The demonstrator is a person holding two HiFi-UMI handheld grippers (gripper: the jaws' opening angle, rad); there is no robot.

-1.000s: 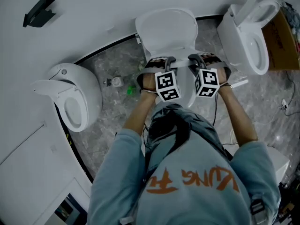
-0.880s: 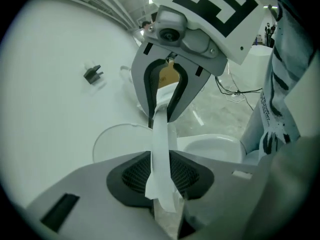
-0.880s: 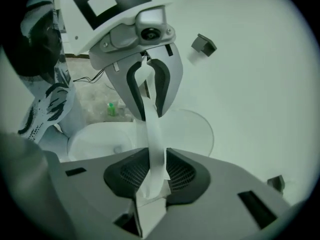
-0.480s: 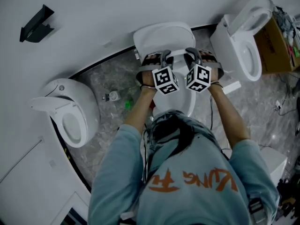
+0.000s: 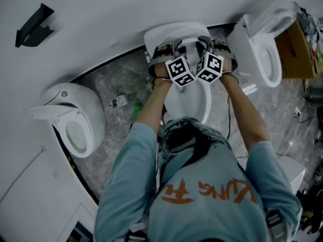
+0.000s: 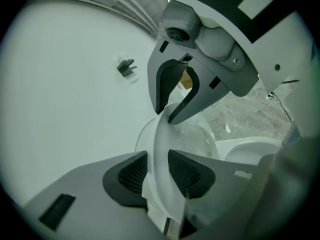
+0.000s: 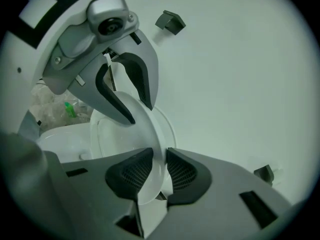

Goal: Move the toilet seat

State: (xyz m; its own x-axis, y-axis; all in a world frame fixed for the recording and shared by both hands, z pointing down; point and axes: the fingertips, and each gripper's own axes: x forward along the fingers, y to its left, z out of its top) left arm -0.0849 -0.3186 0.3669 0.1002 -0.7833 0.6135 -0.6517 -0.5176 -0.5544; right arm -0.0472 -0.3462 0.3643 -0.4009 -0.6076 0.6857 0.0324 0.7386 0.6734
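**Lifting seat: nearly upright, not yet let go**

The left tool (image 6: 159,172) grasps the seat (image 6: 160,139) by its front rim. Its jaws have just eased open a bit, but the rim fills the gap and both pads bear on it. The right tool (image 7: 159,172) sits just beside it on the same rim. Its jaws have just been closing and are clamped on the seat. The seat stands steeply tilted, edge-on in both tool views, high over the bowl (image 5: 191,101) & close to the wall (image 5: 126,9).

Progress (a judgement): if the aim is seat up, most of the swing looks done. What's left is the last bit back, resting it there, then releasing both tools.

Hard to tell:
- The hinge is out of sight.
- In the head view the hands & marker cubes cover most of the seat. I can't tell whether it touches the white lid (image 5: 164,34) behind or stands just off it.
- The person's head hides the bowl's near part.

2 more toilets flank it, the left toilet (image 5: 75,120) & the right toilet (image 5: 267,54), neither touched.
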